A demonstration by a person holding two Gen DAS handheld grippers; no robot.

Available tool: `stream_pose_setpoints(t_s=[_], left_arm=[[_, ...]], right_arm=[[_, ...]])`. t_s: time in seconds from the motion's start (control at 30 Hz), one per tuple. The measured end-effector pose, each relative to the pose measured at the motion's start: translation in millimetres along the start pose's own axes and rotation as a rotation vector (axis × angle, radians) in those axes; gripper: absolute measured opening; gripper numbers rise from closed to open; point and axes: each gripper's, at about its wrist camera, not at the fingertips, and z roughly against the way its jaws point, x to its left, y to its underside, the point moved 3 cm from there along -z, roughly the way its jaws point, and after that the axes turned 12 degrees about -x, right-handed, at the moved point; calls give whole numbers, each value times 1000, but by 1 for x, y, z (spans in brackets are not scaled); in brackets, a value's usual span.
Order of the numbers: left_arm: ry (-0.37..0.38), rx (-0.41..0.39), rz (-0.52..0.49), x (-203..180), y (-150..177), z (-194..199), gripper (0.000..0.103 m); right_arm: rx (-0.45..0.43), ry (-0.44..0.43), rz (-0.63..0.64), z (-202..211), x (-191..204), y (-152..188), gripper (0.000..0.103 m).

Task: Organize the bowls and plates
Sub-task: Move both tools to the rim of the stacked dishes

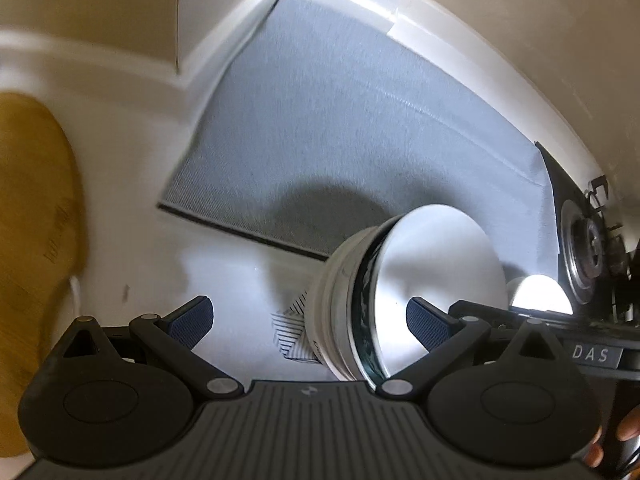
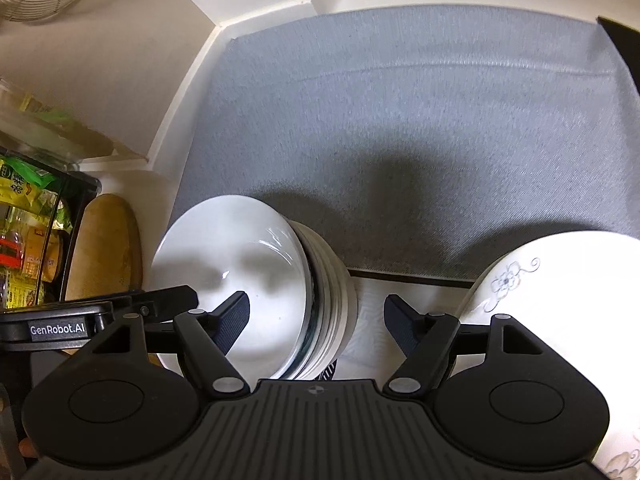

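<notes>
Right gripper (image 2: 316, 316) spread wide, nothing pinched, poised over the right edge of the bowl stack (image 2: 256, 280), left pad over the top bowl's inside, right pad over bare counter (image 2: 368, 320). Left gripper (image 1: 308, 318) likewise spread and empty, right pad just in front of the top bowl (image 1: 432, 280), left pad over bare counter. Stack sitting on white counter at the near edge of the grey mat (image 2: 400, 120); floral-patterned plate (image 2: 552, 280) well apart to its right, wooden board (image 2: 108, 248) to its left.
</notes>
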Motion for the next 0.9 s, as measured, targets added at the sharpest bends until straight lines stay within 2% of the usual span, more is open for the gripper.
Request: stream_pose_setpoints(t_s=[0.27,0.6,0.9], left_arm=[[12,72,27,6,6,-25,103],[-2,89,50,13,6,-39,103],[27,84,84,18,4,-41,103]], right_arm=[[48,-5,-32,-17,-4,3,77],[81,-6,-35,-30,-9,2,77],[73,-1,-19,-31,-10,-2,77]])
